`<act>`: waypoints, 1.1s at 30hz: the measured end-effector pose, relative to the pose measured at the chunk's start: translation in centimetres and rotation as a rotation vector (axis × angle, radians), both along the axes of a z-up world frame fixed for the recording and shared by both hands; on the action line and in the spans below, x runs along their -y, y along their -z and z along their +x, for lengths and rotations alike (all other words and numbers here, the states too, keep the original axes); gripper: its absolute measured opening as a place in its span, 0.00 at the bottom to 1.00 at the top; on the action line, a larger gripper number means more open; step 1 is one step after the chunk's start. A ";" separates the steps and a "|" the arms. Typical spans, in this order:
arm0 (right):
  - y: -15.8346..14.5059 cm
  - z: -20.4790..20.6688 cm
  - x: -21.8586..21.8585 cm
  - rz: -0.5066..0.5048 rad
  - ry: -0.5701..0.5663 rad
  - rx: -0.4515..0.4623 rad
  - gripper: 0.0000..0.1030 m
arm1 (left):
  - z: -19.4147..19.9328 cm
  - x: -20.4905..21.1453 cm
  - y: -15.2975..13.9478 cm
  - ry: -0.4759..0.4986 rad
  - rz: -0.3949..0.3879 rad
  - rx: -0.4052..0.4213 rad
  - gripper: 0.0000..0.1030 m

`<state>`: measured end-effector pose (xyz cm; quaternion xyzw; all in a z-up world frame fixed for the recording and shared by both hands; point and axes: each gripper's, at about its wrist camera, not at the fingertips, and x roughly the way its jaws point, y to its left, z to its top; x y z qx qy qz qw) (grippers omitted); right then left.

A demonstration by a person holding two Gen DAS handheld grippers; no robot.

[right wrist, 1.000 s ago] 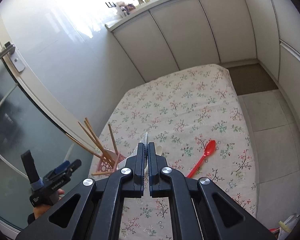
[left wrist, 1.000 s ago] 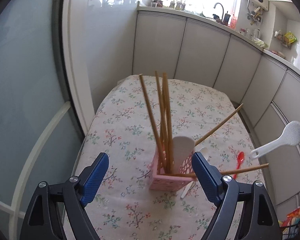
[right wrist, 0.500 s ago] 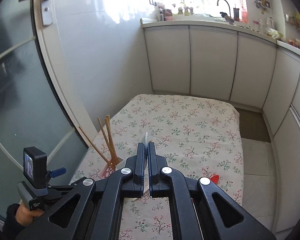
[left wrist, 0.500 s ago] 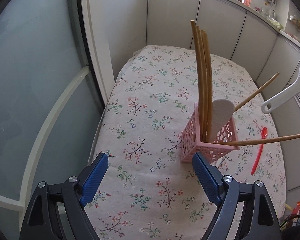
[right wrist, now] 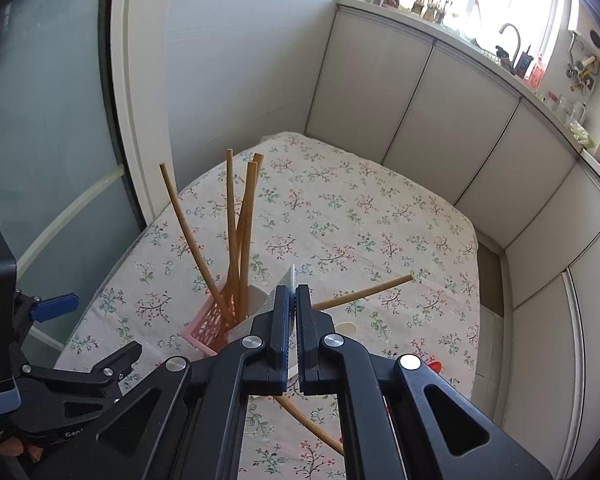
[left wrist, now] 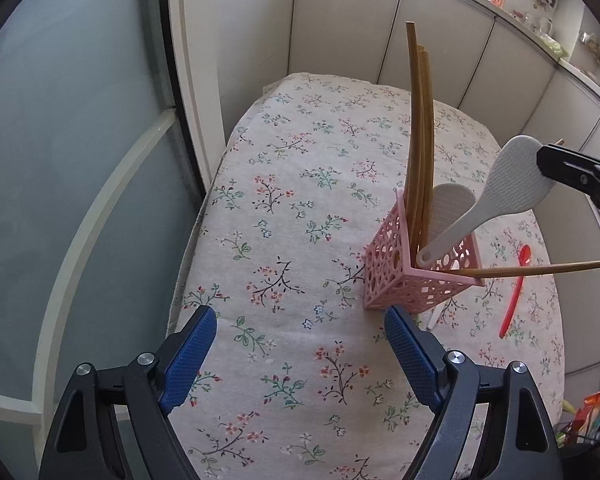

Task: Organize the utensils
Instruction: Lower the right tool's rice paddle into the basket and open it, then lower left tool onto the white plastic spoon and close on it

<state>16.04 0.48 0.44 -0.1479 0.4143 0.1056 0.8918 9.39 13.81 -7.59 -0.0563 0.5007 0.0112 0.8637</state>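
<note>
A pink perforated holder [left wrist: 404, 276] stands on the floral tablecloth and holds several wooden chopsticks [left wrist: 418, 140] and a white rice paddle [left wrist: 448, 204]. My right gripper [right wrist: 292, 294] is shut on a second white rice paddle [left wrist: 504, 188] by its blade; its handle tip hangs at the holder's rim. In the right wrist view the paddle shows edge-on [right wrist: 288, 278] over the holder [right wrist: 206, 326]. My left gripper [left wrist: 300, 332] is open and empty, low over the table just left of the holder.
A red spoon [left wrist: 514, 292] lies on the cloth right of the holder, and a white utensil [left wrist: 434, 318] pokes out behind it. A glass door is on the left. White cabinets [right wrist: 440, 120] run behind and right of the table.
My right gripper has brought the white paddle leftward and down until its handle tip reaches the holder. The left gripper has shifted a little nearer the holder, still open.
</note>
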 end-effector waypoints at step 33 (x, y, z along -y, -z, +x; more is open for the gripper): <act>2.6 -4.3 24.7 0.371 0.418 -0.178 0.59 | -2.9 11.0 1.2 0.334 0.088 -0.027 0.85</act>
